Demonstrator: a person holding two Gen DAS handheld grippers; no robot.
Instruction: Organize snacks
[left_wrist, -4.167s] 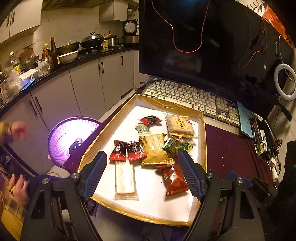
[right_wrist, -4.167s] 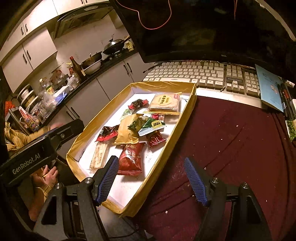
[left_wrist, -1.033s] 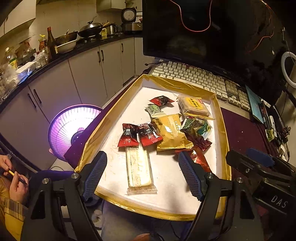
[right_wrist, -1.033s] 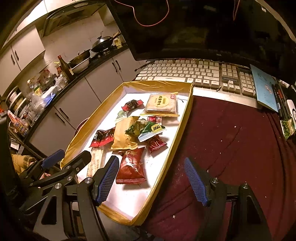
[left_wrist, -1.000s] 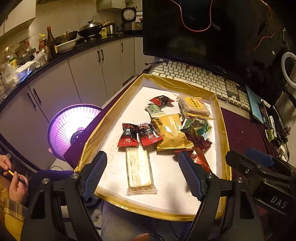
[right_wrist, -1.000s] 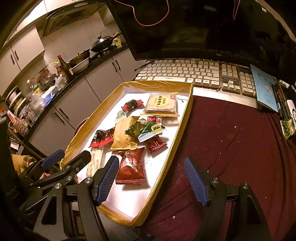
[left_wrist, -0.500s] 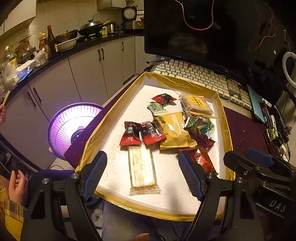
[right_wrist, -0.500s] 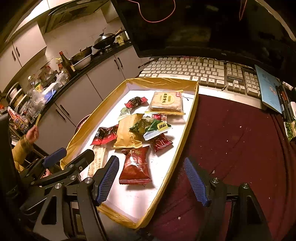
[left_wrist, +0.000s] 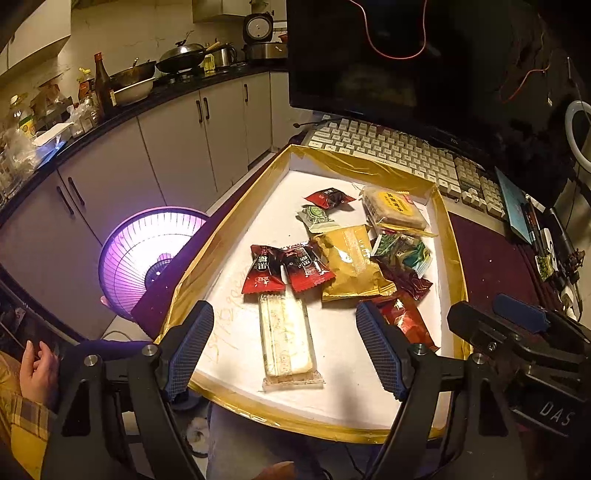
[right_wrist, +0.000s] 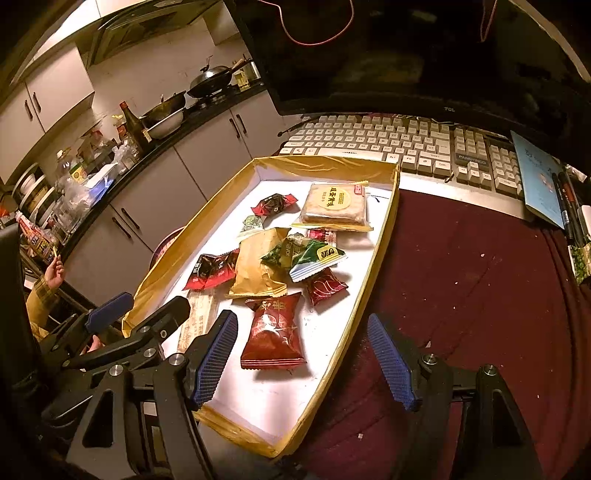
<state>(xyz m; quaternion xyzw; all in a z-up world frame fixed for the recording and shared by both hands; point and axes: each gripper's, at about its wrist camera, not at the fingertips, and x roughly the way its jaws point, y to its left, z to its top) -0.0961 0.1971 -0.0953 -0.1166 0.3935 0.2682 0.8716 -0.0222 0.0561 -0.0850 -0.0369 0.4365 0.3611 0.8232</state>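
Tools left (left_wrist: 284, 347) and right (right_wrist: 301, 360) wide open, empty, above snack tray (right_wrist: 384, 236)

Red packet (left_wrist: 405, 316) — half behind finger

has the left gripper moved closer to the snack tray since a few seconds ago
Yes. The left gripper has moved forward over the tray: the long clear-wrapped bar that lay ahead of its fingers now sits between them.

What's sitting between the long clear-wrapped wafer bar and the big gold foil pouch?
Left wrist view: bare white tray floor between the wafer bar and gold pouch; two red-black wrappers sit at the bar's far end, beside the pouch.
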